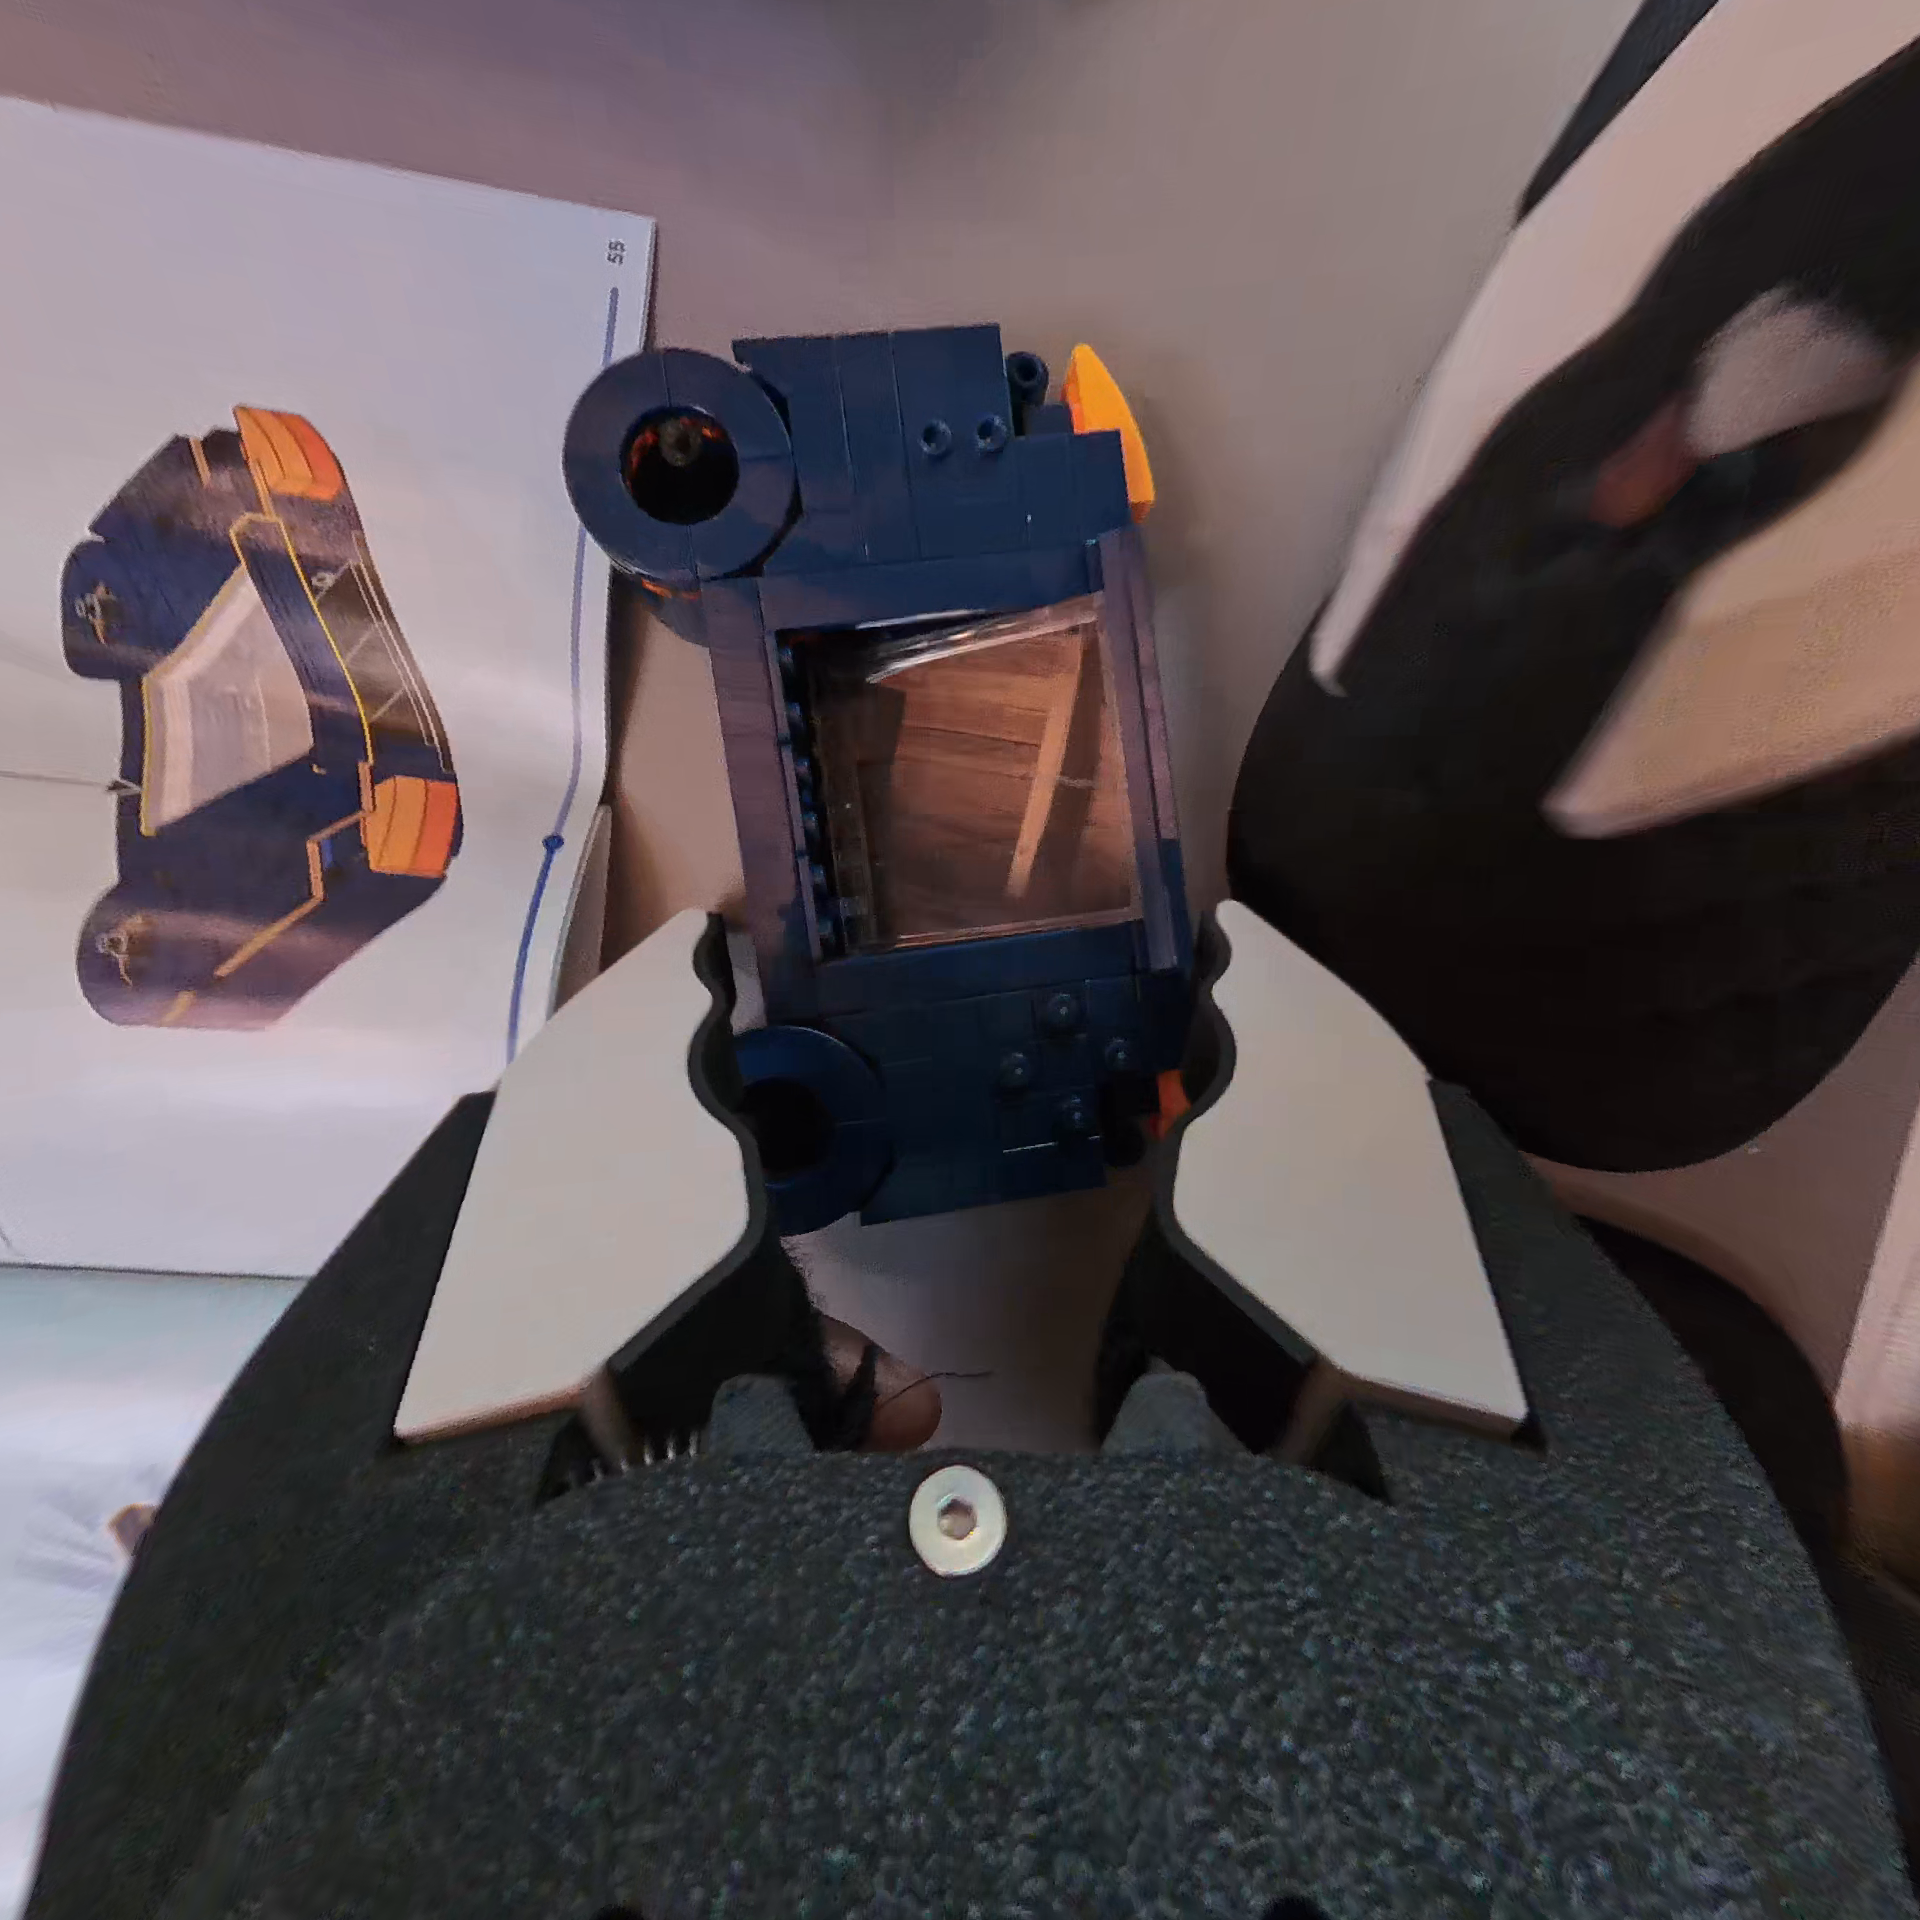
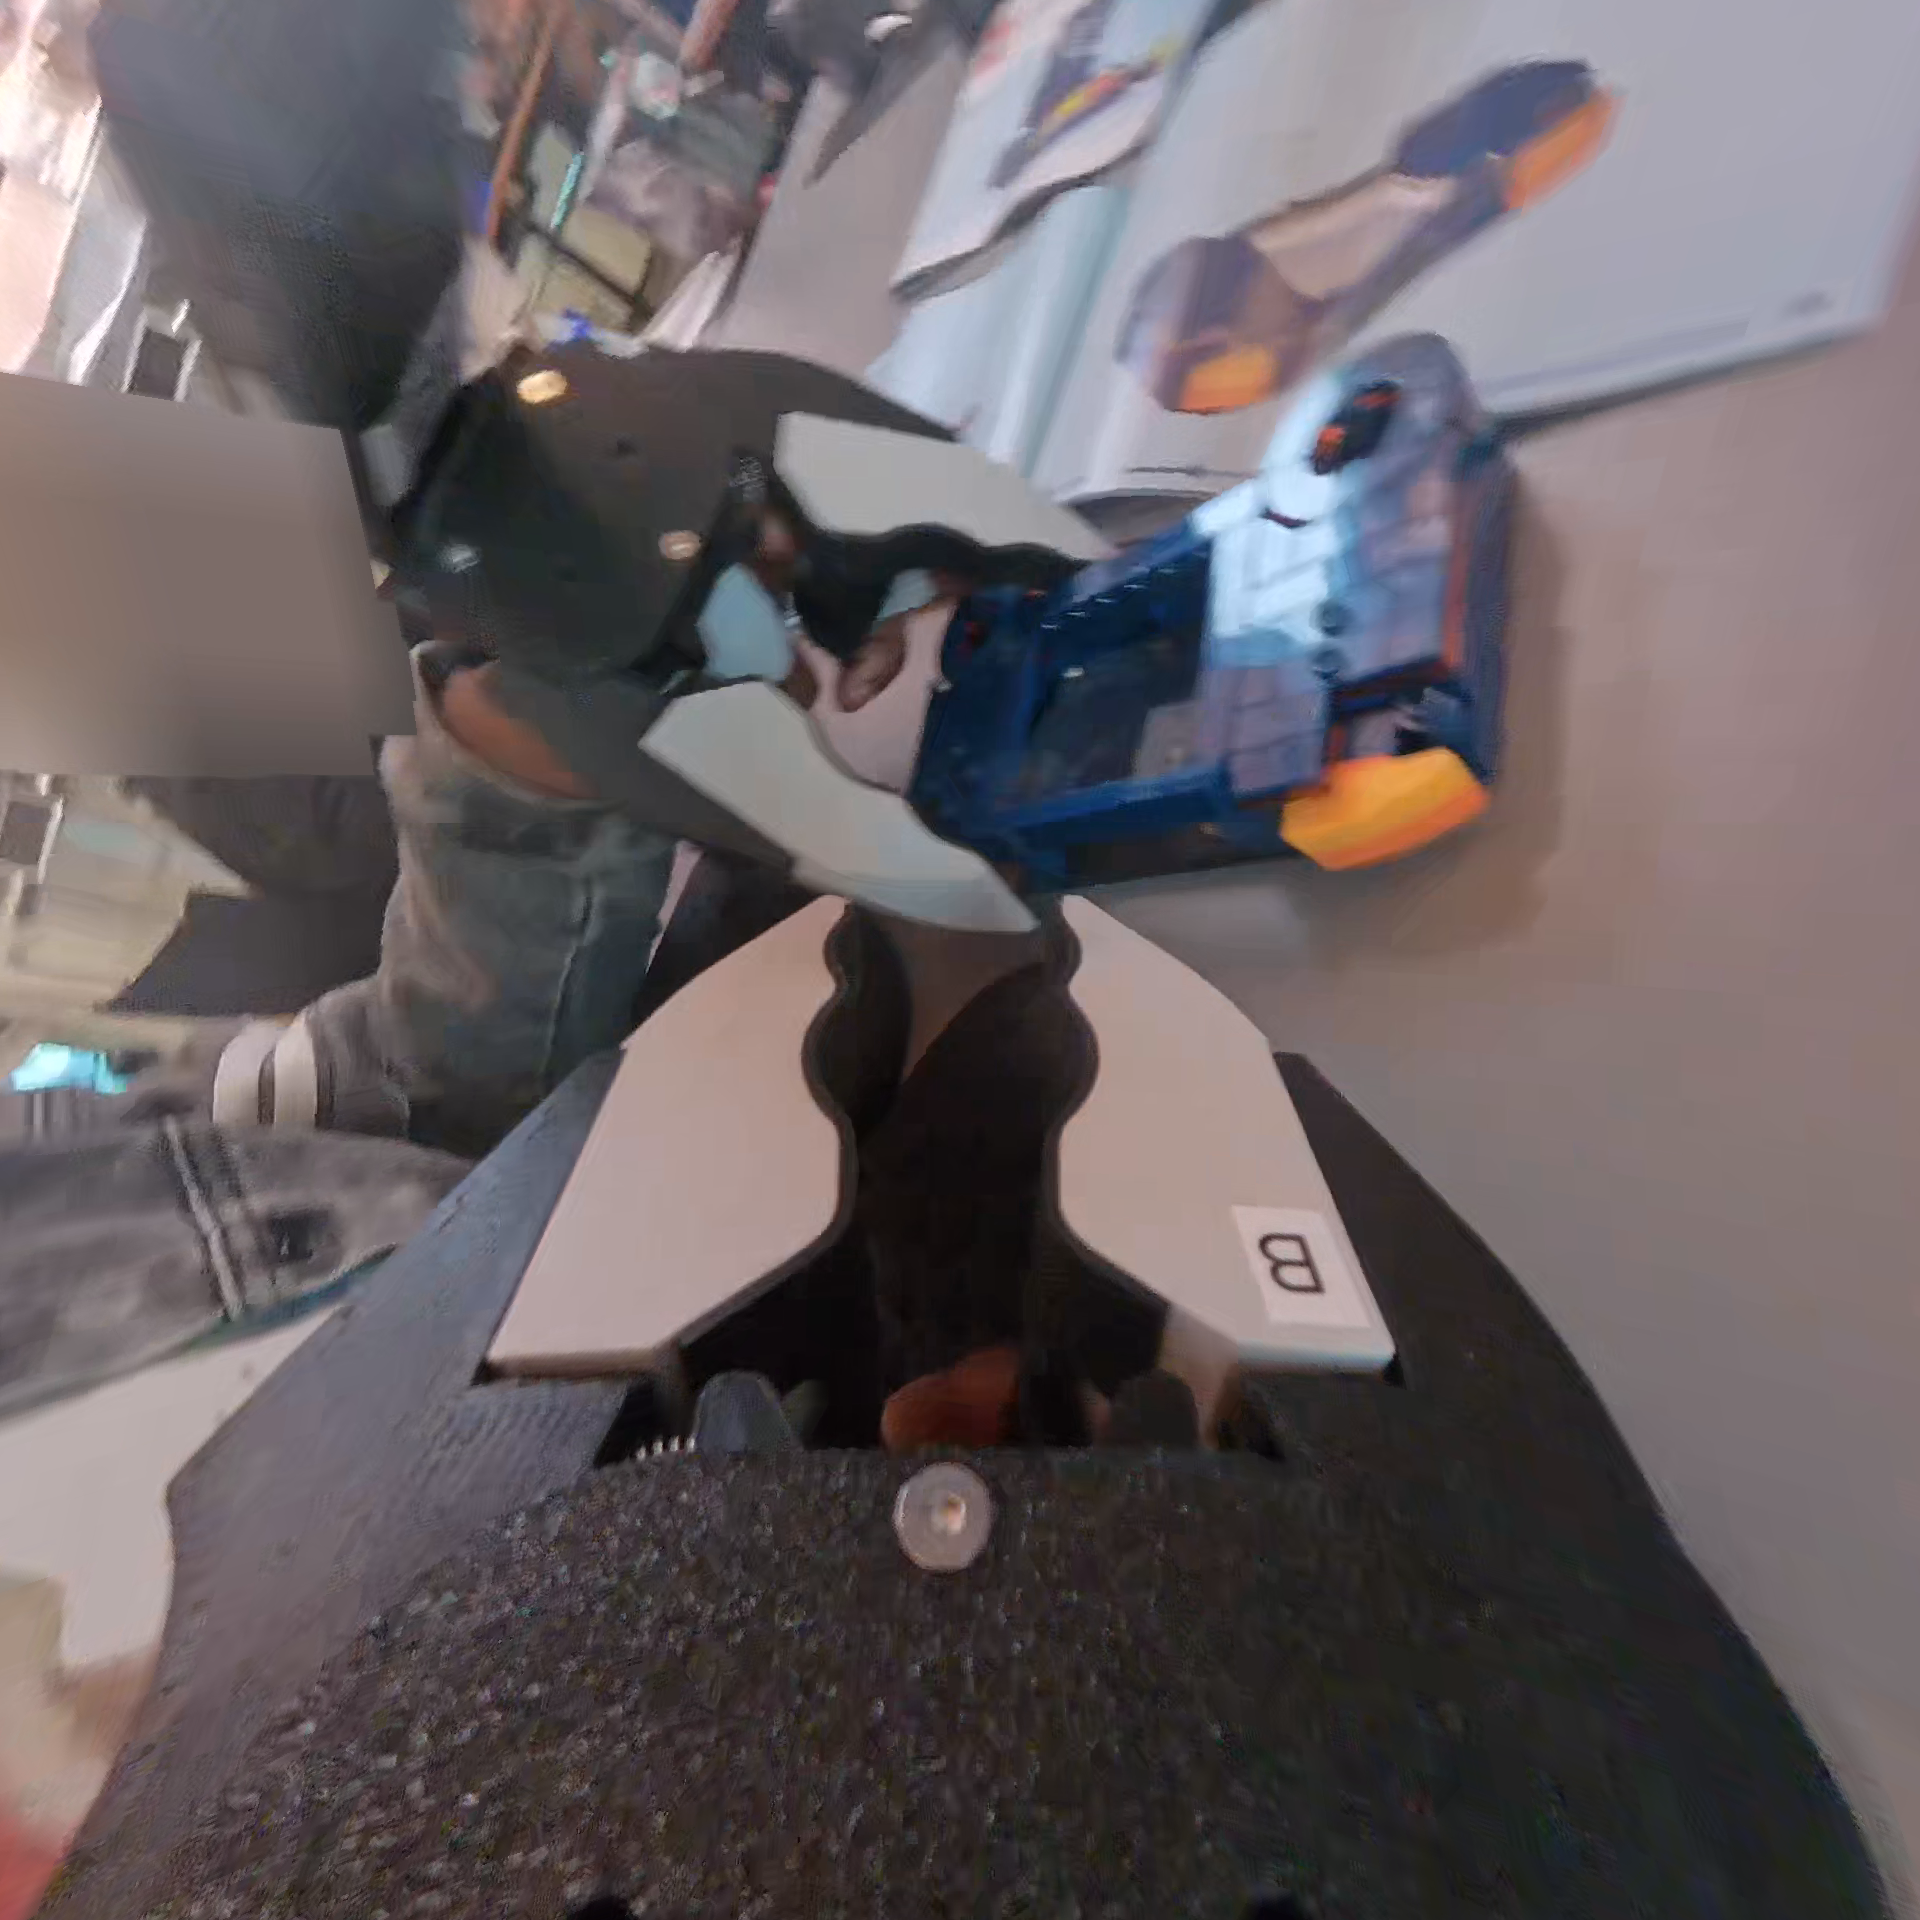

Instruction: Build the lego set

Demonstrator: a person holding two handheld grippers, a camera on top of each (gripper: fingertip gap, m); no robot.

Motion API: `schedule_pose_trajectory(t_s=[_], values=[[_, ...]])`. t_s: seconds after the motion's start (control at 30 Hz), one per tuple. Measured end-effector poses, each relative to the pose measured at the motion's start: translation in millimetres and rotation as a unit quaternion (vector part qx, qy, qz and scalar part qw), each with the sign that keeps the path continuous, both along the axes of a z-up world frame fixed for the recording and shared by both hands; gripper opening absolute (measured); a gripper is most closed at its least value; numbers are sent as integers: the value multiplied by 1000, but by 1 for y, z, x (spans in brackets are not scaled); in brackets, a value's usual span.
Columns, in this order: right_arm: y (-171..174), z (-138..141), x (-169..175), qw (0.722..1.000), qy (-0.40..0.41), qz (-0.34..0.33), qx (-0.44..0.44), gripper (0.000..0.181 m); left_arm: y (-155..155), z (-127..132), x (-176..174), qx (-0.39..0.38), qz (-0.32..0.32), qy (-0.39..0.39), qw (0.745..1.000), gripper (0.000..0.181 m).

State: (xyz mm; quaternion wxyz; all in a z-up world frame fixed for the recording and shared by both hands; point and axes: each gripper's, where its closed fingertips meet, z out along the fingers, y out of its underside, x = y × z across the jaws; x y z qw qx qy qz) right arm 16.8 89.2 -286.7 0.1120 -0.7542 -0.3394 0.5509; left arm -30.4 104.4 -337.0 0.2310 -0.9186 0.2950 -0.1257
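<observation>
1. Left hand-held gripper [image 1: 961, 1049]: fingers clamped on the near end of the dark blue lego model [image 1: 935, 748], one finger on each side.
2. Lego model: lies on the grey counter [image 1: 1299, 312] and extends away from the left hand-held gripper. It has a clear window panel [image 1: 977, 779] in its middle, a round blue ring piece [image 1: 681, 462] at the far left corner, and an orange piece [image 1: 1107, 426] at the far right.
3. Right hand-held gripper [image 2: 951, 945]: fingertips nearly together, nothing visible between them. It sits just beside the left hand-held gripper's lower finger [image 2: 831, 821], near the model's end. In the left wrist view it is blurred, at the right edge.
4. Open instruction booklet [image 1: 291, 675]: flat on the counter left of the model, just beside it, its page showing a blue and orange build.
5. Right wrist view background: a person's trouser leg [image 2: 499, 935] and shoe, blurred.
</observation>
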Motion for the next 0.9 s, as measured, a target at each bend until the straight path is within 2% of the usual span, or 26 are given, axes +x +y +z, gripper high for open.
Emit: schedule_pose_trajectory(t_s=[0.1, 0.2, 0.33, 0.43, 0.5, 0.6, 0.73, 0.83, 0.9], values=[[6, -3, -11, 998, 6, -35, -60, 29, -6, 4, 1, -10, 14, -54, 998, 82], [5, -9, -19, 996, -7, -35, -87, 22, -14, 8, 2, -27, 17, -97, 995, 79], [8, -8, -30, 994, -5, -40, -102, 12, -22, 10, -4, -30, 28, -118, 992, 84], [15, -7, -39, 994, -4, -39, -100, 6, -31, 14, -1, -35, 35, -166, 985, 82], [7, -5, -41, 995, -15, -8, -103, 14, -35, 15, -3, -35, 47, -185, 981, 78], [6, 6, -29, 993, -20, -25, -114, 28, -40, 16, -13, -21, 64, -181, 981, 87], [-3, -4, -15, 988, -48, -42, -142, 34, -48, 15, -20, 8, 55, -171, 984, 96], [-10, -12, -28, 984, -45, -30, -171, 35, -51, 16, -12, 8, 50, -184, 982, 94], [-6, -15, -34, 988, -52, -19, -141, 28, -53, 15, -13, 8, 62, -176, 982, 95]])
